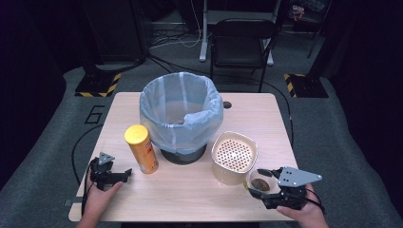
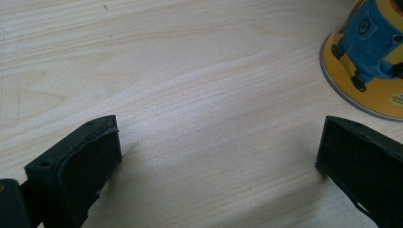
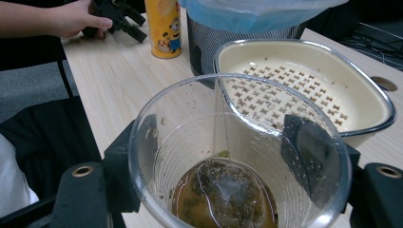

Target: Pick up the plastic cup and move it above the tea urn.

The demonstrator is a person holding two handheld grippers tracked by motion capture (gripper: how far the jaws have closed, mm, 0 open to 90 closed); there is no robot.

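Right claw (image 1: 261,183): at the near right of the counter (image 1: 190,190), held in a hand (image 1: 304,213); its two jaws stand on either side of a clear plastic cup (image 1: 260,182) and press against its wall, so it has hold of the cup.
Cup: stands upright near the right front edge of the counter, just beside the near right corner of the cream strainer basket (image 1: 234,156). In the right gripper view the cup (image 3: 237,156) sits between the jaws, one at each side of it.
Cup contents: a wet tea bag (image 3: 228,194) lies in a little brown liquid at the bottom; specks cling to the inside wall.
Left claw (image 1: 127,173): at the near left of the counter, held in the other hand (image 1: 102,194); its jaws are spread wide with only bare wood between them, holding nothing, as the left gripper view shows.
Yellow can (image 1: 141,148): upright, just right of the left claw and left of the bin; its cartoon-printed base (image 2: 368,66) shows at the far right in the left gripper view.
Bin (image 1: 182,114): dark mesh, lined with a pale blue bag, in the middle of the counter, behind the can and the strainer basket.
Strainer basket: cream, with a perforated floor, between the bin and the cup, touching or almost touching the cup.
Beyond the counter: a black folding chair (image 1: 242,40) on the grey floor.
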